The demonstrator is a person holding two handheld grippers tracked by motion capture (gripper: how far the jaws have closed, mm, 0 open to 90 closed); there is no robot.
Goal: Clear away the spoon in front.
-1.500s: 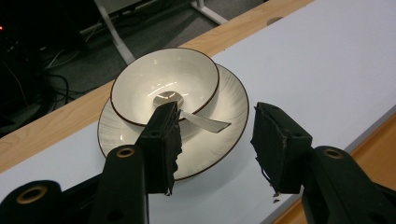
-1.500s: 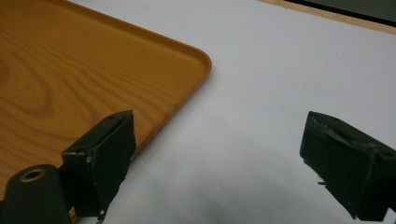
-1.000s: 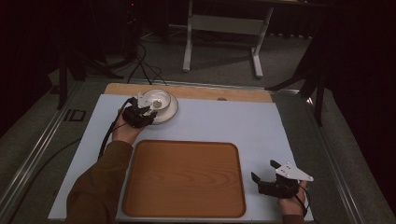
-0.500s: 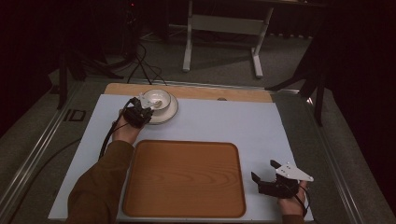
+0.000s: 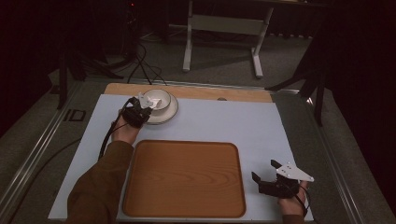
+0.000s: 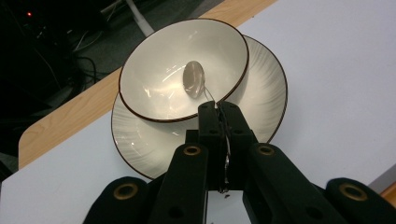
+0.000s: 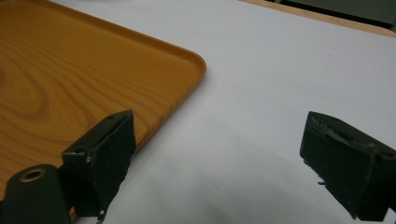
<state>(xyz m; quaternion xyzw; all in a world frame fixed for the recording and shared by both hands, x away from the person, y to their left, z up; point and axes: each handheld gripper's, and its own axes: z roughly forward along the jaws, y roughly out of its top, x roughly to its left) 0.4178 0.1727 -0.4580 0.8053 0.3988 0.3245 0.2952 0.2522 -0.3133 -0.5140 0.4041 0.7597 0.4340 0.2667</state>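
The thin metal spoon (image 6: 196, 81) is pinched by its handle between your left gripper's (image 6: 218, 112) jaws, which are pressed together on it; its oval head hangs inside the cream, brown-rimmed ceramic bowl (image 6: 154, 84). That bowl sits tilted on a cream ribbed saucer (image 6: 266, 88) with the same dark rim, near the far left corner of the white bench top (image 5: 224, 121), just inside the strip of bare wood (image 5: 243, 94) along the far edge. Your left hand (image 5: 125, 130) reaches forward from a brown sleeve (image 5: 95, 186), the gripper angled up and over the near rim of the bowl.

The rectangular wooden tray (image 5: 184, 177) with rounded corners lies at the near edge, its surface bare. A wide band of open white top runs between the tray and the saucer, and more lies to the right of both.

Your right gripper (image 5: 265, 171) rests low near the near right corner, just off the tray's right edge. Its jaws are spread wide with nothing between them, pointing across towards the tray.
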